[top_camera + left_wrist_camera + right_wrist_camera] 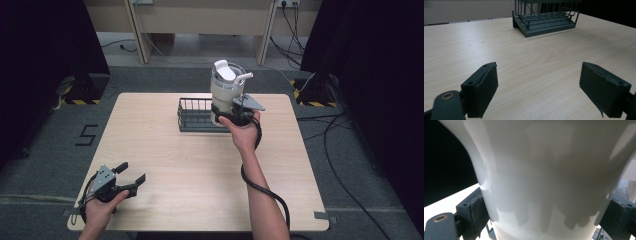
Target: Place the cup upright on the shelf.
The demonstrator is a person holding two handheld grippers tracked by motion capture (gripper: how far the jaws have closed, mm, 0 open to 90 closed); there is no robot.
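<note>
A white lidded tumbler [226,89] with a flip cap is held upright over the right end of the dark wire basket [192,116], my right gripper [231,116] shut on its lower body. In the right gripper view the tumbler [544,177] sits between both pads [477,211], which press its sides. Whether its base touches the basket is hidden. My left gripper [131,176] stands open near the table's front left corner, nothing between its pads [484,90]. In the left gripper view the basket [545,18] lies far ahead across bare wood.
The light wooden table [165,165] stands on grey carpet. Black curtains hang at both sides. Cables run across the floor at the right [345,165], and a black cable trails along the person's right forearm [260,187].
</note>
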